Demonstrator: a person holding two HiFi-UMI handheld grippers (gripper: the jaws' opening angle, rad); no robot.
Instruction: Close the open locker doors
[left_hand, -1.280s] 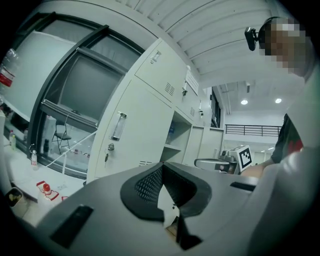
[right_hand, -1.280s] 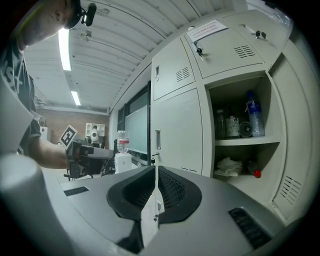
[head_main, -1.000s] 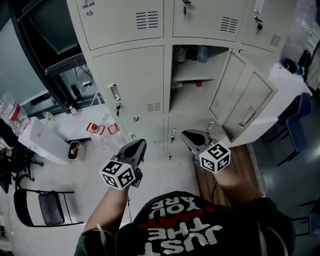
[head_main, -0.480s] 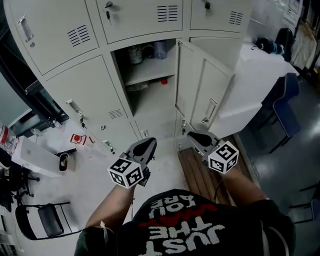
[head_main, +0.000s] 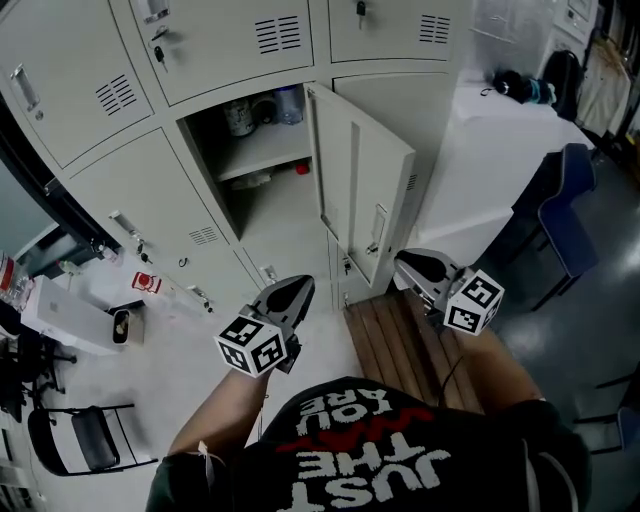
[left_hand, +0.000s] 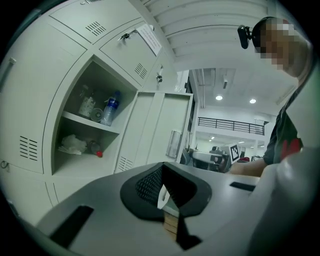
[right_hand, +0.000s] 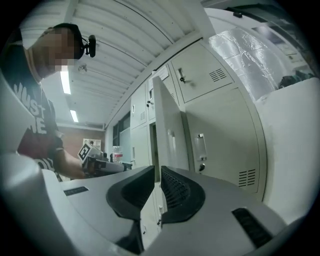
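Observation:
One locker (head_main: 255, 170) in the grey bank stands open, with bottles on its shelf and a red cap below. Its door (head_main: 360, 195) swings out toward me, handle near the free edge. My left gripper (head_main: 290, 293) is shut and empty, held level below the open compartment, left of the door. My right gripper (head_main: 415, 265) is shut and empty, just right of the door's free edge. In the left gripper view the compartment (left_hand: 92, 130) and the door (left_hand: 160, 130) lie ahead of the gripper (left_hand: 161, 172). In the right gripper view the door (right_hand: 167, 135) stands edge-on just beyond the gripper (right_hand: 156, 172).
A wooden slatted board (head_main: 390, 345) lies on the floor under the right gripper. A white table (head_main: 500, 150) and a blue chair (head_main: 570, 200) stand at the right. At the left are a white box (head_main: 60, 310) and a folding chair (head_main: 80, 435).
I have shifted right along the lockers with both grippers. The open door now stands between them, and the right gripper has passed to the right of its free edge. Both stay shut.

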